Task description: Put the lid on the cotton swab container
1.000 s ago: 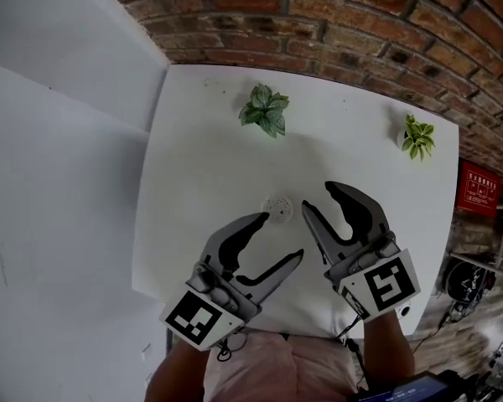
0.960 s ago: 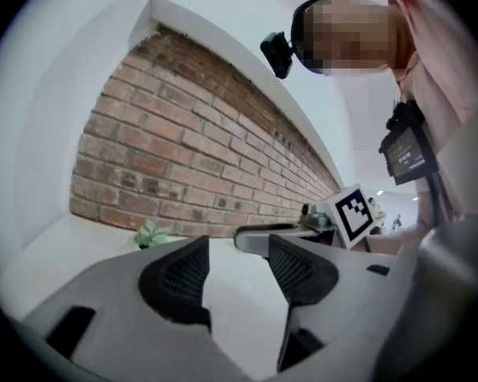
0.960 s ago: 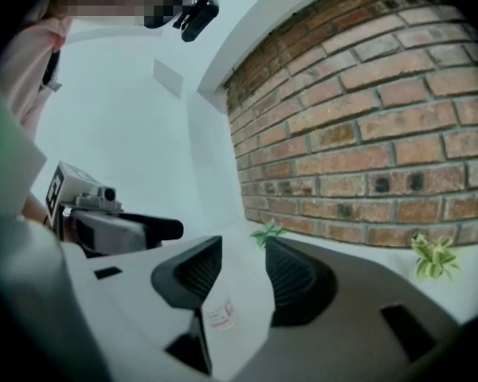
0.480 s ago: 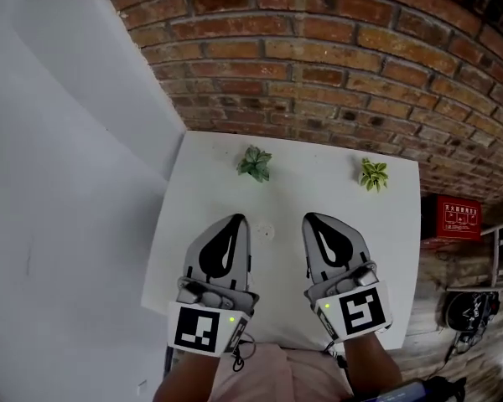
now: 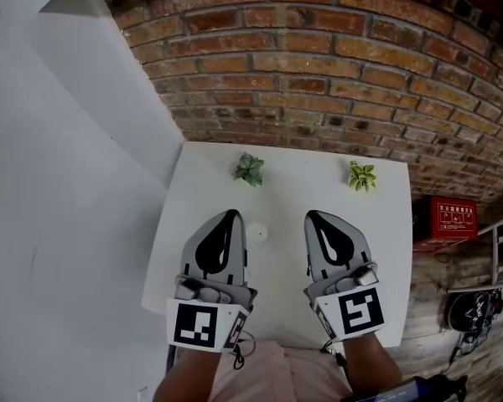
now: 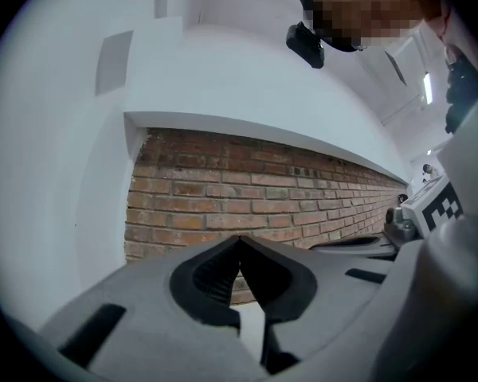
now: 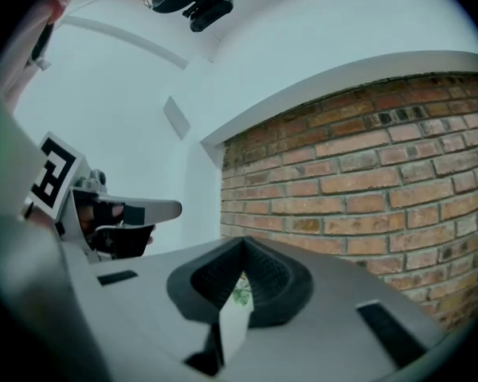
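Observation:
A small round white cotton swab container [image 5: 258, 232] sits on the white table [image 5: 386, 249], between and just beyond the two gripper tips. Whether its lid is on is too small to tell. My left gripper [image 5: 229, 214] is held level above the table's near half, jaws shut with nothing between them. My right gripper [image 5: 314, 216] hovers beside it, likewise shut and empty. In the left gripper view the jaws [image 6: 240, 239] meet in front of a brick wall. In the right gripper view the shut jaws [image 7: 243, 243] point at the same wall.
Two small green plants [image 5: 249, 169] [image 5: 362, 175] stand at the table's far edge against the brick wall [image 5: 318, 74]. A white wall [image 5: 67, 224] borders the left side. A red box [image 5: 447, 217] and wooden floor lie to the right of the table.
Both grippers went from wide open near the container to shut, and rose away from the table. The head view has pulled back, so the table looks smaller and more wall shows.

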The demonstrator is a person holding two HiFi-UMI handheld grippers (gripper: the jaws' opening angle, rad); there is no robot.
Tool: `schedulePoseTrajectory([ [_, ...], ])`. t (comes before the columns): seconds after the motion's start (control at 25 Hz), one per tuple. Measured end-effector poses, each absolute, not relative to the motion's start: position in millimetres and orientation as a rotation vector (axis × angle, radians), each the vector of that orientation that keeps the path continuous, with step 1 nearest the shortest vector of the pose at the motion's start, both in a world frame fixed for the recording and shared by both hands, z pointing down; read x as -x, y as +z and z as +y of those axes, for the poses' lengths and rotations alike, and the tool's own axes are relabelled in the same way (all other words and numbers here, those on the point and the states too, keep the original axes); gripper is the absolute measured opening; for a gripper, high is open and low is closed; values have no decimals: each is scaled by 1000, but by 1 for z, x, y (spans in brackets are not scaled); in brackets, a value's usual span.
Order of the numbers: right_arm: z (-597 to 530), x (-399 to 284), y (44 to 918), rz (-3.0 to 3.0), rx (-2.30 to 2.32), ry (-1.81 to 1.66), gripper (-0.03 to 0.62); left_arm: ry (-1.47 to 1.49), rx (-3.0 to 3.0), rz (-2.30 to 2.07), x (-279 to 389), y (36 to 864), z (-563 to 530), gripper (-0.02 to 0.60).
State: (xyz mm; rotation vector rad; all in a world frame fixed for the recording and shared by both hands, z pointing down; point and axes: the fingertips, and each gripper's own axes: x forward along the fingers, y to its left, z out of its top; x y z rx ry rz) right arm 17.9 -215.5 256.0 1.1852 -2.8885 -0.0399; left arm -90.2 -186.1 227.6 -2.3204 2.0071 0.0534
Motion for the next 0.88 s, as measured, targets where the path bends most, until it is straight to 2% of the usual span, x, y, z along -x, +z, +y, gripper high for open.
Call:
schedulePoseTrajectory([
  [0.88, -213, -15, 254, -2917, -1159, -48, 5, 20, 2332, 2002, 83, 231, -186, -2],
])
